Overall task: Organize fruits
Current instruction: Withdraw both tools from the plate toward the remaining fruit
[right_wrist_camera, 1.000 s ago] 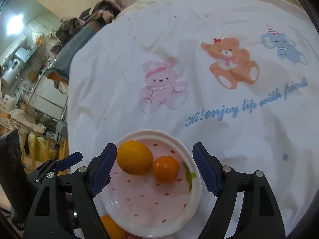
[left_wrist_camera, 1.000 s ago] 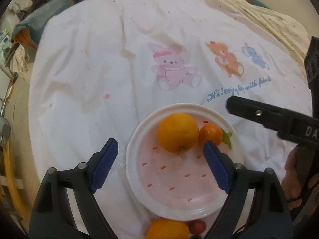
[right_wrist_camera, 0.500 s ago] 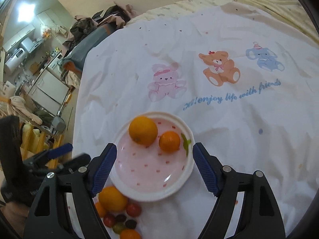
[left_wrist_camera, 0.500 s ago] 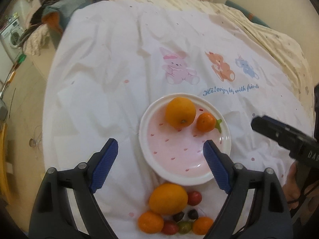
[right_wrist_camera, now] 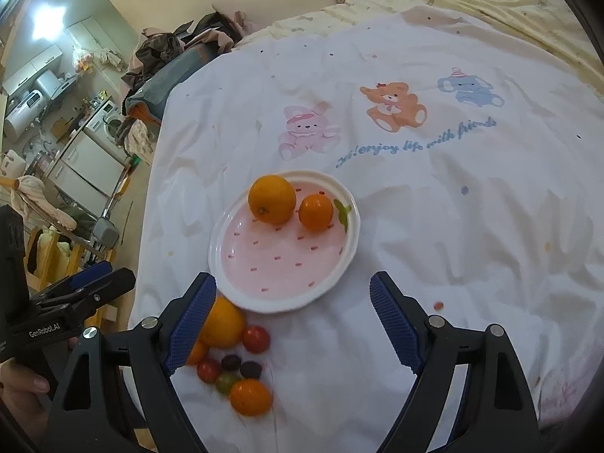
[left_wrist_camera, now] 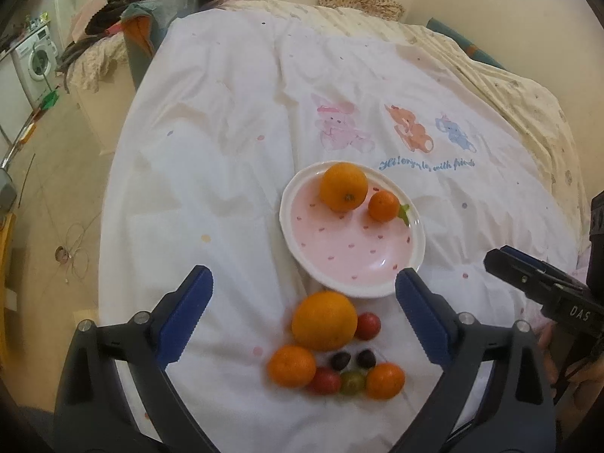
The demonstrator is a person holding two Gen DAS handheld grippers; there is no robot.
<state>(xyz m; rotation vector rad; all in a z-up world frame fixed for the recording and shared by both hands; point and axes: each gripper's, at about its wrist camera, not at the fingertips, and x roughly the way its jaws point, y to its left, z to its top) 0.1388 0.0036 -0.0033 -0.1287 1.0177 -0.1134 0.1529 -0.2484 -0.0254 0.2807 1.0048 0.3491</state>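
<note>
On the bed, over a white sheet (left_wrist_camera: 234, 143) printed with cartoon animals, sits a shallow round pink dish with a white rim and strawberry-seed flecks (left_wrist_camera: 353, 260). Two fruits are already in it: a large round orange (left_wrist_camera: 343, 187) at about twelve o'clock and a smaller tangerine (left_wrist_camera: 383, 205) touching it at one o'clock.

Everything else lies loose on the sheet just beyond the dish's six o'clock edge. A second big orange (left_wrist_camera: 324, 320) is nearest the rim, with a small red cherry tomato (left_wrist_camera: 367, 325) touching its three o'clock side. Behind those come a tangerine (left_wrist_camera: 291, 366), another red tomato (left_wrist_camera: 324, 380), a green grape (left_wrist_camera: 353, 382), one more tangerine (left_wrist_camera: 385, 380) and two dark grapes (left_wrist_camera: 349, 359). That cluster is slightly blurred, so the small dark ones may be something other than grapes.

The left gripper (left_wrist_camera: 302, 313) hangs above the loose pile with its blue fingers spread wide and nothing between them. The right gripper (right_wrist_camera: 292, 313) hovers over the near edge of the dish, fingers likewise wide apart and empty.

By my reckoning the job is barely a quarter done: two pieces plated, eight left, and the big loose orange looks the obvious next pick.
</note>
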